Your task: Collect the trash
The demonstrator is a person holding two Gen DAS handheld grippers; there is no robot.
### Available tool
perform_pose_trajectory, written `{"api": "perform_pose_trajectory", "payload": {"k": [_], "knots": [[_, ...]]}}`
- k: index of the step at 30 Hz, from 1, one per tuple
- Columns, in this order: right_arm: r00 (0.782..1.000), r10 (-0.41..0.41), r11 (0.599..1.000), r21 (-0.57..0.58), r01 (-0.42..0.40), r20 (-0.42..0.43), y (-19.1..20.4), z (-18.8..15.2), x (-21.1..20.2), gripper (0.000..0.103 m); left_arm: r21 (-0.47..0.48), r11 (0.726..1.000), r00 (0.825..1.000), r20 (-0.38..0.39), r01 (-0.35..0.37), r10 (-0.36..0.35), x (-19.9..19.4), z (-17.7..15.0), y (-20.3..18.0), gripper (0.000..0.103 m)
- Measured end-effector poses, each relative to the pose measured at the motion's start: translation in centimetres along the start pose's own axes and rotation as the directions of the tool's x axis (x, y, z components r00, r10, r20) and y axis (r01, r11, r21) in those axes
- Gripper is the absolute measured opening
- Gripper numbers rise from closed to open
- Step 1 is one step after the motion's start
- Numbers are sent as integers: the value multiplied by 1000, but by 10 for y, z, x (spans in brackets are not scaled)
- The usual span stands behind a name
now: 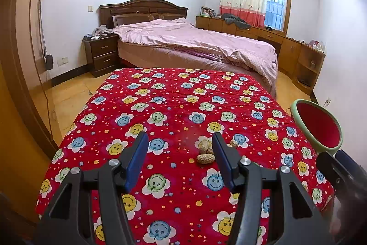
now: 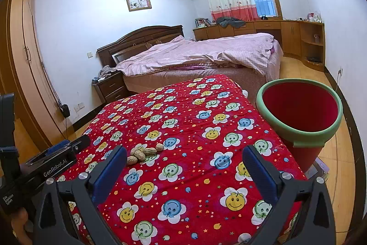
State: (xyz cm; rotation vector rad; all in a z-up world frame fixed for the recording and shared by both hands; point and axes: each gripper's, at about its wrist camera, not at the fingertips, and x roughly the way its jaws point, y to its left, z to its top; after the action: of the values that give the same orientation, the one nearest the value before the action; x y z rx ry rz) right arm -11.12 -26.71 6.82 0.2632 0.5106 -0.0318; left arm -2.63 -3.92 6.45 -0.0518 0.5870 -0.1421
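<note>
Several peanuts (image 1: 206,149) lie in a small heap on a red quilt (image 1: 174,111) printed with smiley flowers, toward its near middle. In the left wrist view the left gripper (image 1: 180,141) hangs just above the quilt with its blue pads spread apart and nothing between them; the heap sits just ahead of the right-hand pad, partly hidden behind it. In the right wrist view the right gripper (image 2: 184,155) is likewise wide open and empty, and the same peanuts (image 2: 143,153) lie just beyond its left pad, off to the left of the gap. The body of the left gripper shows at that view's left edge, near the heap. A red bin (image 2: 300,116) with a pale green rim stands off the quilt's right edge, mouth tilted toward the camera; its rim (image 1: 315,128) also shows at the right of the left view. Behind the quilt is a bed (image 2: 201,54) with pink covers
</note>
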Motion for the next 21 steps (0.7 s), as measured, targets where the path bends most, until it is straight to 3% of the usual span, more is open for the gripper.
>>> {"api": "perform_pose_trajectory", "payload": {"k": [21], "knots": [[1000, 0, 1000, 0, 0, -1, 0, 0, 1, 102, -3, 1000, 1000, 9, -6, 6, -2, 1, 2, 58]]}}
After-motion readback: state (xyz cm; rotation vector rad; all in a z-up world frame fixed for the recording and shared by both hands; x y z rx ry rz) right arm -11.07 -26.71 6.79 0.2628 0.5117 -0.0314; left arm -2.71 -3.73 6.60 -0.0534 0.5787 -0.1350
